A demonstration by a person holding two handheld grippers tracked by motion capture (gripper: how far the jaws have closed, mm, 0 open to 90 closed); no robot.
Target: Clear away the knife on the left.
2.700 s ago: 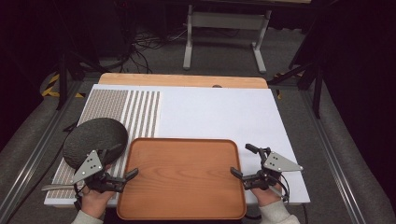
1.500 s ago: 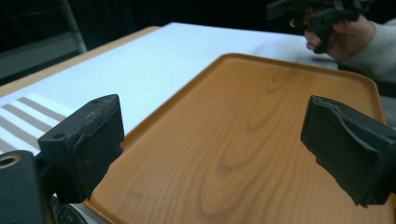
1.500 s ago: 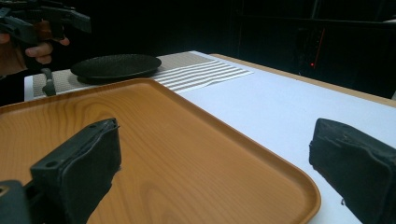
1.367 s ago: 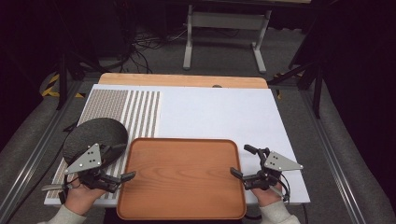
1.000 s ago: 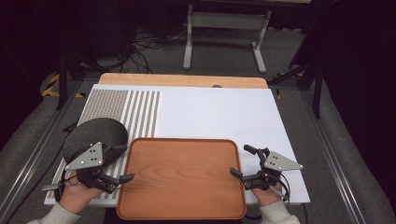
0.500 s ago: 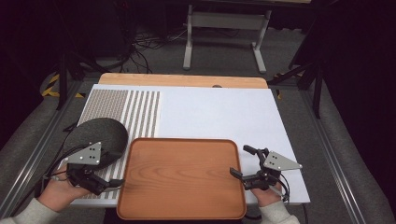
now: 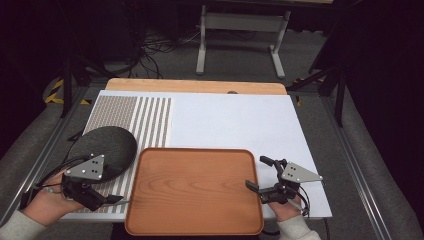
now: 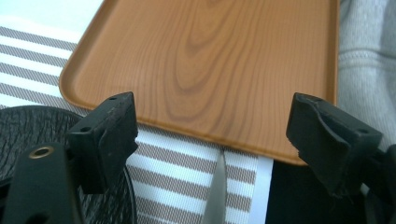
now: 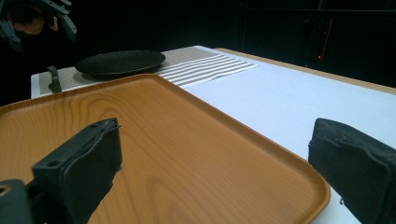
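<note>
The wooden tray (image 7: 195, 190) lay flat at the near edge of the counter (image 7: 235, 120), on the white cover sheet, with its left part overlapping the striped mat (image 7: 145, 120). Its surface was bare.

The left gripper (image 7: 107, 200) was held just off the tray's near-left corner, above the striped mat. In the left gripper view its fingers (image 8: 109, 135) stood well apart, having just been closing a little, and nothing was pressed between them; they framed the tray's left rim (image 8: 210, 135) from above without touching it. A slim metal blade (image 8: 215, 196), possibly a knife, lay on the mat below that gripper, its tip just under the tray's edge; the view was too partial to identify it with certainty.

The right gripper (image 7: 260, 175) sat at the tray's right rim, held by the person's right hand (image 7: 285, 207). In the right gripper view its fingers (image 9: 84, 158) were wide apart, one over the tray's wood (image 9: 187, 154) and the other beyond the rim over the white sheet; neither visibly gripped the tray.

A dark round plate (image 7: 102, 150) rested on the striped mat just left of the tray's far-left corner, partly behind the left gripper.
</note>
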